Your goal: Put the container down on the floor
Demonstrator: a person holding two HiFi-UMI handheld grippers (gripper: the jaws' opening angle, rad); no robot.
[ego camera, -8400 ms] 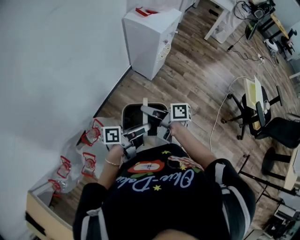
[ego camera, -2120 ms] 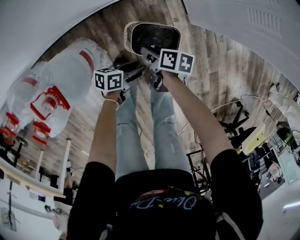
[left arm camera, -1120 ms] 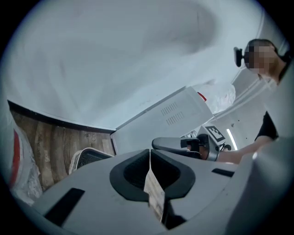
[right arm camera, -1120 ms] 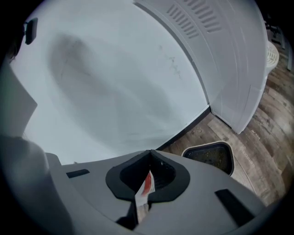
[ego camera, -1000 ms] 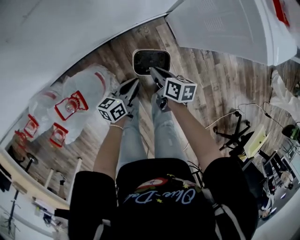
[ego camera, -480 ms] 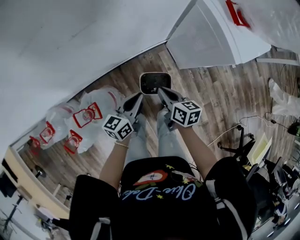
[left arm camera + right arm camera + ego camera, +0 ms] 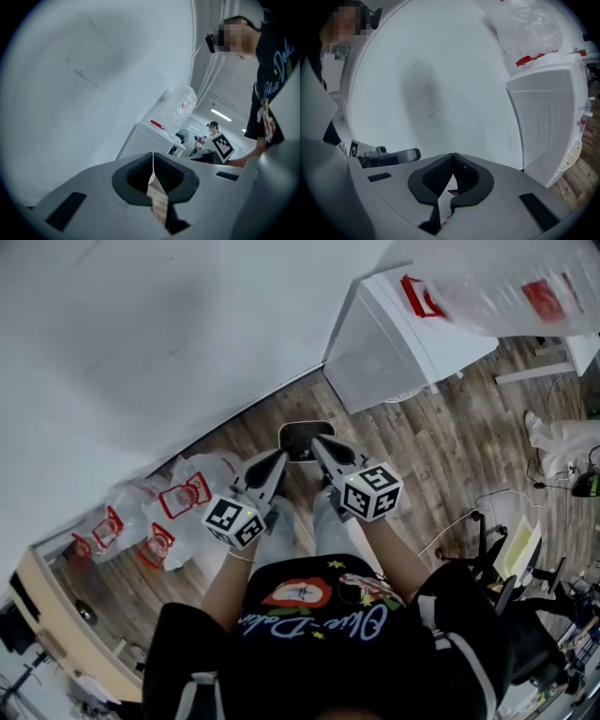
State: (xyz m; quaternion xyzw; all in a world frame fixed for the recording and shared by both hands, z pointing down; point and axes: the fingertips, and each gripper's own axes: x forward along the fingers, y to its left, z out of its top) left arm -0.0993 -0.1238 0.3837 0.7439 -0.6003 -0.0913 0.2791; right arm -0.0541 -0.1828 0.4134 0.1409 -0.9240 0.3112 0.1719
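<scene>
The container (image 7: 302, 434), a small bin with a pale rim and dark inside, stands on the wooden floor close to the white wall, upright. My two grippers hover well above it. In the head view the left gripper (image 7: 278, 458) points at the bin's near left side and the right gripper (image 7: 319, 442) overlaps its near edge. Both are shut with nothing between the jaws. The left gripper view shows its jaws (image 7: 153, 155) pressed together against the wall. The right gripper view shows the same for its jaws (image 7: 453, 156).
A white cabinet (image 7: 403, 343) stands right of the bin, a clear plastic bag (image 7: 511, 292) on top. More clear bags with red-printed packs (image 7: 183, 507) lie on the floor at left. A wooden bench edge (image 7: 56, 615) is at lower left, an office chair (image 7: 516, 554) at right.
The head view has risen, so the bin looks smaller and farther below. Both grippers, earlier at the bin's rim, are now off it and drawn back, still shut.
</scene>
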